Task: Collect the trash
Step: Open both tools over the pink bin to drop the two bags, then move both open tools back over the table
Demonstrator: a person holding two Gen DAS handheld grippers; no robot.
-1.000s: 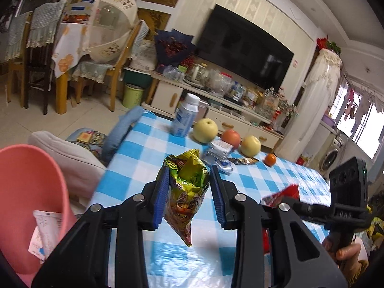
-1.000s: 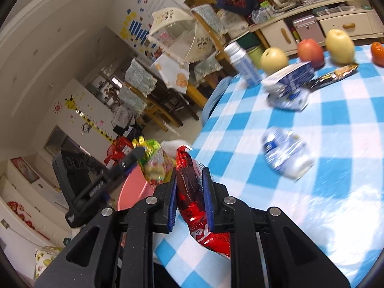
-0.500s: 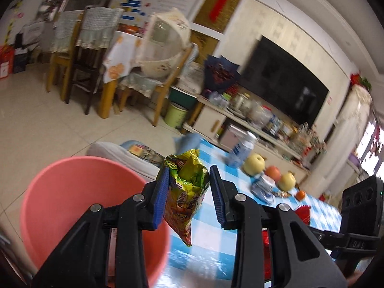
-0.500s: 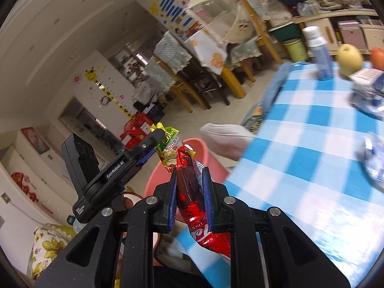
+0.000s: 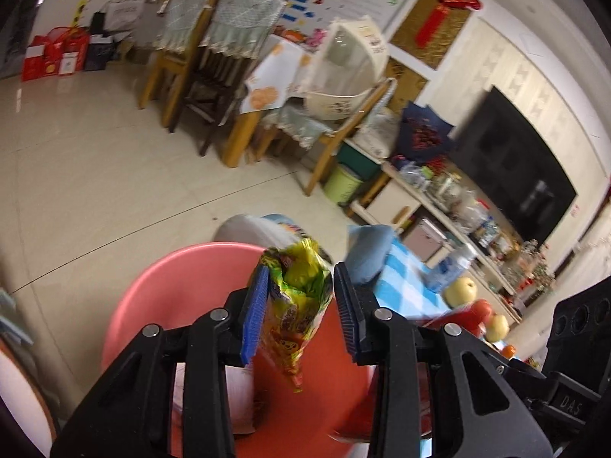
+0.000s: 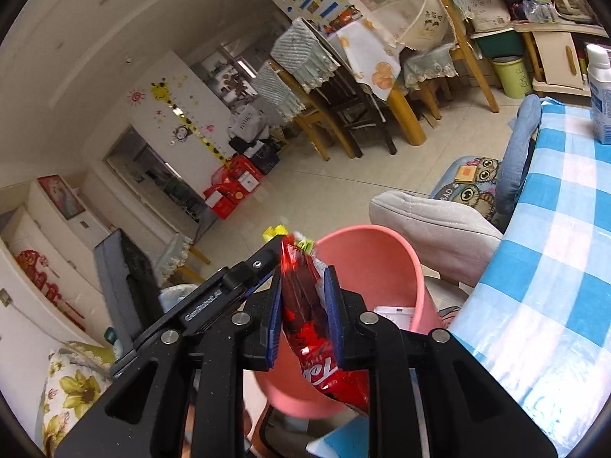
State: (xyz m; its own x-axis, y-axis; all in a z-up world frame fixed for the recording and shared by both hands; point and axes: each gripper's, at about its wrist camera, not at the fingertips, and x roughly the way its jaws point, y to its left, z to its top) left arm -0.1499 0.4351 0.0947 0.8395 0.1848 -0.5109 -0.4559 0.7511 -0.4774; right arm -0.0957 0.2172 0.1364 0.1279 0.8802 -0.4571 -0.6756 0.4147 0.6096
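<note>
A yellow-green snack bag (image 5: 298, 305) hangs between the blue pads of my left gripper (image 5: 299, 278), whose jaws are opening; the bag is still caught there, over the mouth of the pink bin (image 5: 152, 290). My right gripper (image 6: 304, 273) has a red wrapper (image 6: 317, 366) between its pads. Its jaws are opening too, and the wrapper still hangs in place just above the pink bin (image 6: 382, 244). In the right wrist view the left gripper's black finger (image 6: 229, 286) lies close on the left, with the yellow-green bag (image 6: 275, 233) peeking over it.
White paper (image 6: 393, 311) lies inside the bin. A grey cushion (image 6: 427, 221) and the blue-checked table (image 6: 553, 229) stand right of the bin, with a bottle (image 6: 599, 87) on the table. Fruit (image 5: 460, 292) sits further along. Wooden chairs (image 5: 191, 76) and a green bucket (image 5: 341, 185) stand across the floor.
Both grippers have swung left off the checked table to above the pink bin, each carrying its wrapper. The table contents have slid out to the right of both views.
</note>
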